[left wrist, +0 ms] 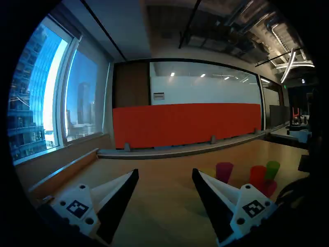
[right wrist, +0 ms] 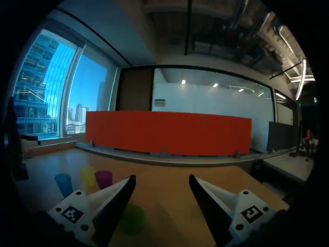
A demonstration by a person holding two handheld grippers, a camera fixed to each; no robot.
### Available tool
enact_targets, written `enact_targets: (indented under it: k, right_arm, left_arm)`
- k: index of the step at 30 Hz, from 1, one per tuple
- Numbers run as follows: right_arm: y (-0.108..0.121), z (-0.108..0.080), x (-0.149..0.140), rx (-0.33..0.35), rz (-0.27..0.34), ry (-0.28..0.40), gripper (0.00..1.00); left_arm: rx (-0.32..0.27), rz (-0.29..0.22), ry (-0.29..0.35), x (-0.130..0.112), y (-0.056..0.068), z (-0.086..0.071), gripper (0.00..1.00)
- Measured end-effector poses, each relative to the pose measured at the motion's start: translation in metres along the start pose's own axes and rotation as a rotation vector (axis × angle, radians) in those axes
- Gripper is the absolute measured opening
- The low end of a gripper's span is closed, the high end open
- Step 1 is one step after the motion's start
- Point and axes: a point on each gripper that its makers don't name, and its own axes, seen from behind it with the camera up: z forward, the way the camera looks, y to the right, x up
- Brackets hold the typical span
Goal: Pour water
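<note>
In the left gripper view my left gripper (left wrist: pixel 164 170) stands open above the wooden table (left wrist: pixel 164 206), with nothing between its fingers. To its right stand plastic cups: a magenta cup (left wrist: pixel 224 171), a red cup (left wrist: pixel 258 176), a green cup (left wrist: pixel 272 168) and a yellowish cup (left wrist: pixel 207 172) half hidden behind the right finger. In the right gripper view my right gripper (right wrist: pixel 161 177) is also open and holds nothing. A blue cup (right wrist: pixel 63 184), a yellow cup (right wrist: pixel 87 176) and a purple cup (right wrist: pixel 103 179) stand to its left. A green cup (right wrist: pixel 132 218) sits close beside the left finger.
An orange partition (right wrist: pixel 168 133) runs along the table's far edge, with a glass wall behind it. Large windows (left wrist: pixel 45 103) line the left side. Another desk (right wrist: pixel 288 162) with a red chair (right wrist: pixel 306 136) stands far right.
</note>
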Motion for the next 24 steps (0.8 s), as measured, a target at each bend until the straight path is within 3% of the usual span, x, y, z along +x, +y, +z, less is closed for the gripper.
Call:
enact_targets:
  k: [12,24]
  right_arm:
    - [0.009,0.008,0.023,-0.064,0.005,0.077,1.00]
    - [0.005,0.009,0.028,-0.070,0.002,0.083,1.00]
  left_arm:
    - [0.045,-0.022,0.061,0.020,0.000,0.010,0.97]
    - [0.076,-0.012,0.075,0.009,0.000,0.022,0.97]
